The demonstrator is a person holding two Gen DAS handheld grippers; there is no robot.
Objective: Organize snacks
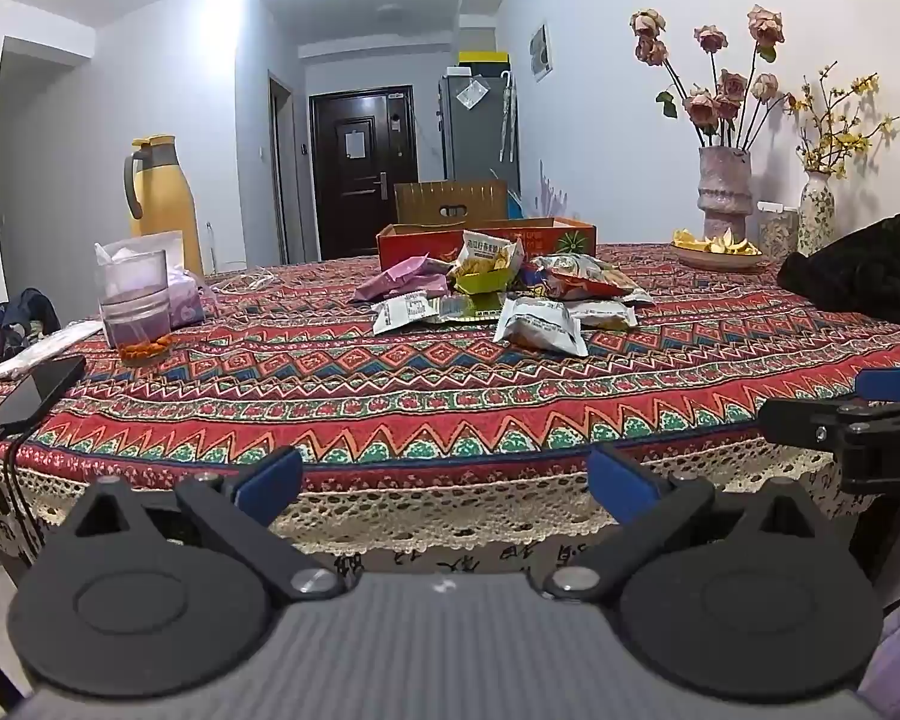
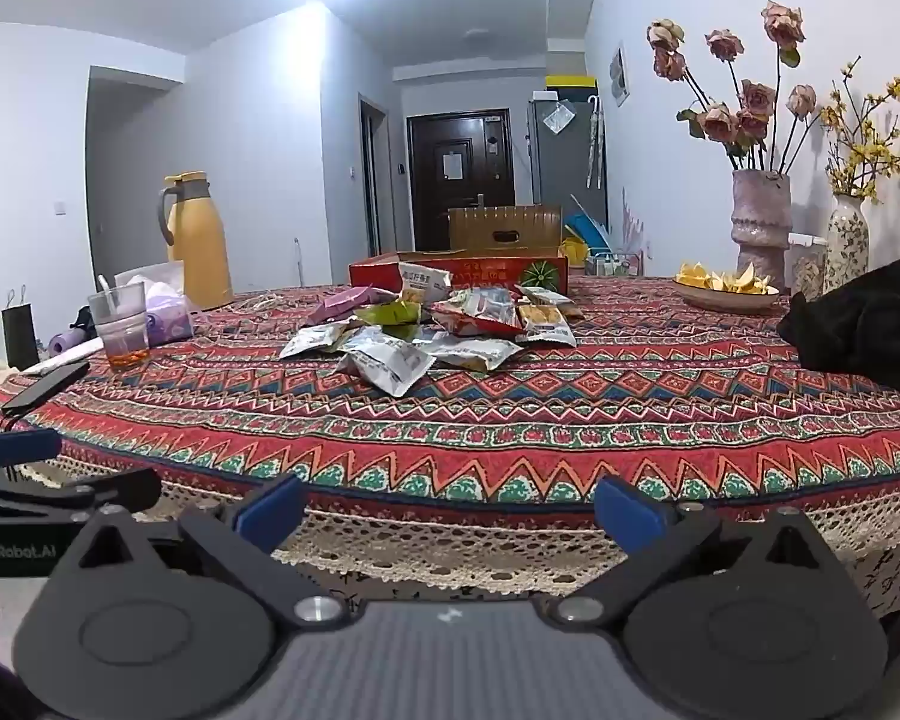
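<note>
Snack packets (image 1: pixel 498 294) lie heaped mid-worktop (image 1: pixel 450 396), just before the red cardboard box (image 1: pixel 486 240) at the far edge. We hold our left gripper (image 1: pixel 444 480) and right gripper (image 2: pixel 450 510) released, empty, off the near edge.

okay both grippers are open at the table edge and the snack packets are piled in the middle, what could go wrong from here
1. The snack packets overlap in a loose heap, so closing on one may drag or flip its neighbours.
2. They lie mid-table, in front of the red box; a long reach by the left gripper passes the glass cup and phone, which could be knocked.
3. The right gripper could catch on the lace tablecloth edge.
</note>
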